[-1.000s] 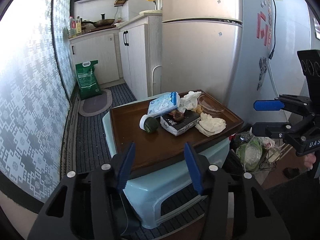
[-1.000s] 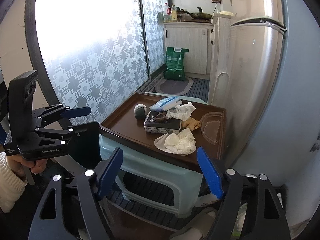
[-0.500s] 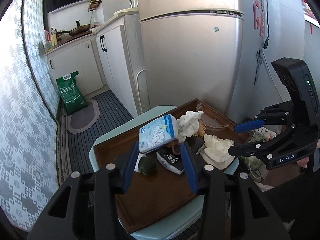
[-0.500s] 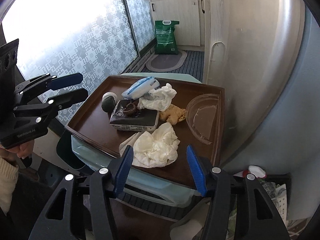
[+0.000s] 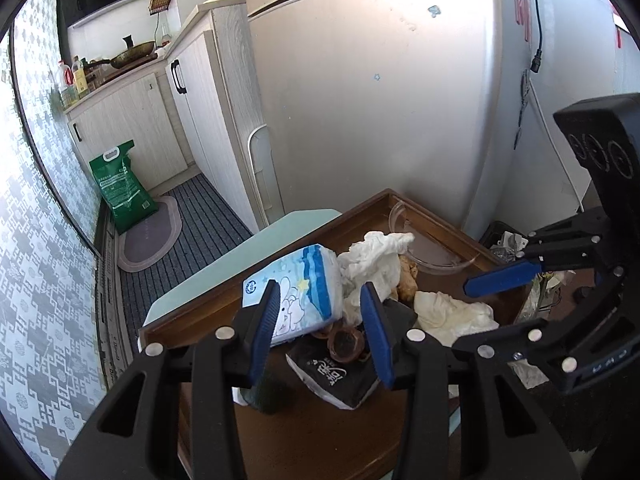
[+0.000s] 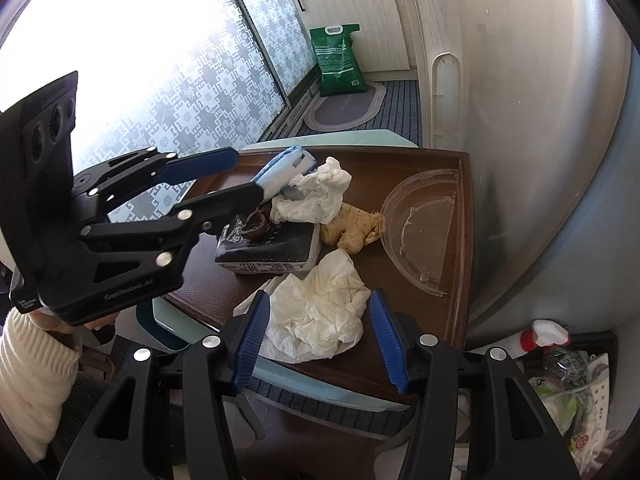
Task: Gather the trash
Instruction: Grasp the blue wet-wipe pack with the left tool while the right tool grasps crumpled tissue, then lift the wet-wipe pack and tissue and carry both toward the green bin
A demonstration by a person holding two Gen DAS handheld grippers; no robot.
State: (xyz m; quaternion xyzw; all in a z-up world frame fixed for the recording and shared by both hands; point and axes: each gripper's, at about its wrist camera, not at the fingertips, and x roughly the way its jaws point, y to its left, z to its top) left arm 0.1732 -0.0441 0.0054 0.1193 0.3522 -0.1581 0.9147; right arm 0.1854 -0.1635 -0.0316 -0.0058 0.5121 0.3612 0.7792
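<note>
Both our grippers have dropped toward the tray (image 6: 460,240). Our right gripper (image 6: 316,336), open, straddles the near crumpled tissue (image 6: 320,316); our left gripper (image 5: 320,328) is closing around the blue tissue pack (image 5: 304,296), so pickup looks imminent.

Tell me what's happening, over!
Left gripper closing around blue tissue pack, not gripping yet. Right gripper open around crumpled napkin on tray. Nothing in the way.
</note>
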